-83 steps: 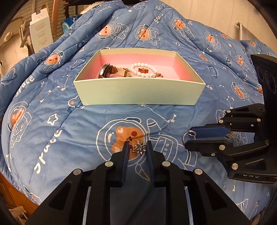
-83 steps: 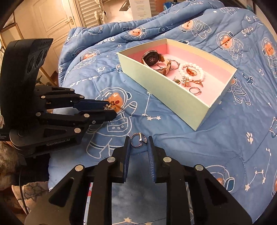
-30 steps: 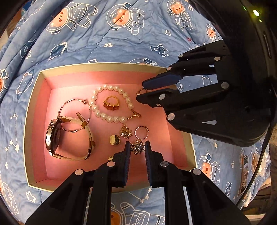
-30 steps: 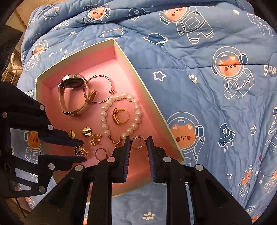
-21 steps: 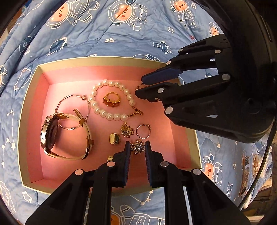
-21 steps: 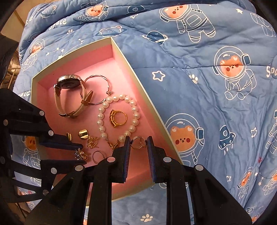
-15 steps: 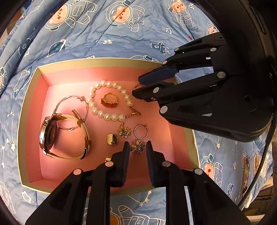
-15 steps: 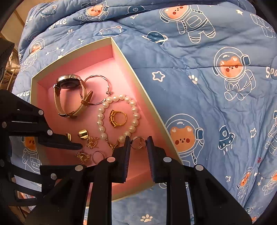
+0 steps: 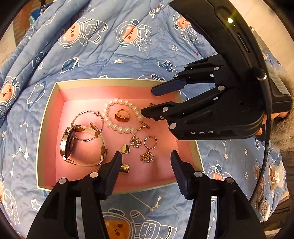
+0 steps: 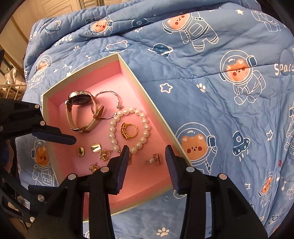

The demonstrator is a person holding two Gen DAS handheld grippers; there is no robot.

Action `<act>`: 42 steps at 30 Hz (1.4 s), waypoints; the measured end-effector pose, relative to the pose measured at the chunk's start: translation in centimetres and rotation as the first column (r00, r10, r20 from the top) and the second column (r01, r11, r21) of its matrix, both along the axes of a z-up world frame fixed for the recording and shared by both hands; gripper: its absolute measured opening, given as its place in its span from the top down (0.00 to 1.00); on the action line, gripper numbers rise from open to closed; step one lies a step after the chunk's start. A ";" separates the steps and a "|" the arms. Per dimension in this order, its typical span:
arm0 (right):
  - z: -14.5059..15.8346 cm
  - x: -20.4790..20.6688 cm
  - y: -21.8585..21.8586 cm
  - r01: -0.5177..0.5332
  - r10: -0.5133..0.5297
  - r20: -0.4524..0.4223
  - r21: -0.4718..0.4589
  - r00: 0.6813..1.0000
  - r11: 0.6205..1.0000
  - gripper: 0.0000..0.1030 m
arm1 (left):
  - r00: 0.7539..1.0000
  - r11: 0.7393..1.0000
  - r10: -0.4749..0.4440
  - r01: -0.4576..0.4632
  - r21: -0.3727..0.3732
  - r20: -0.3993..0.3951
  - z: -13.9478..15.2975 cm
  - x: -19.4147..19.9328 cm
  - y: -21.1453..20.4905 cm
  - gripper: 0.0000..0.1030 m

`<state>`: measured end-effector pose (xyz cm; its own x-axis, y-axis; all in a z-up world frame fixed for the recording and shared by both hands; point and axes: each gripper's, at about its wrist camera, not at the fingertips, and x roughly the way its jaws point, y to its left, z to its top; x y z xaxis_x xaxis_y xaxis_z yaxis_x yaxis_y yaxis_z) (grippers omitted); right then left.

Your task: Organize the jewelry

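A box [image 9: 110, 80] with pink lining lies on the quilt and holds a watch [image 9: 68, 141], a pearl bracelet [image 9: 110, 125], a gold ring [image 9: 122, 116] and small pieces. My left gripper [image 9: 145, 156] hovers over the box's near side, its jaws opening. The snowflake earring [image 9: 147, 156] lies loose on the lining below them. My right gripper [image 10: 147, 149] hangs over the box's right end, jaws opening too. A small ring [image 10: 153, 160] rests free on the lining between its fingers. In the left wrist view the right gripper [image 9: 147, 102] hides that ring almost entirely.
A blue quilt [image 10: 220, 110] with astronaut bears covers the whole bed around the box [image 10: 150, 104]. A fuzzy sleeve [image 9: 283, 128] shows behind the right gripper. Cream doors [image 10: 55, 9] stand beyond the bed's far edge.
Both grippers carried their pieces from the quilt to above the box. Both then opened: the snowflake earring left the left jaws and the small ring left the right jaws, landing on the lining.
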<state>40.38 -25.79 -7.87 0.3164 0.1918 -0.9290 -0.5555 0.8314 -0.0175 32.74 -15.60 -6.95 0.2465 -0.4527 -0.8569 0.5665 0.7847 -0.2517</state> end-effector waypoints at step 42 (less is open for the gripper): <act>6.4 -32.6 3.2 0.366 -0.545 0.561 0.407 0.624 0.837 0.15 | 0.719 0.877 0.474 -0.438 -0.198 0.508 6.1 -22.2 13.6 0.07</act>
<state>7.79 -22.57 -1.51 0.9093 0.0333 -0.4147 -0.0303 0.9994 0.0138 10.59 -1.96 -0.82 0.8381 -0.2110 -0.5031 0.1989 0.9769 -0.0784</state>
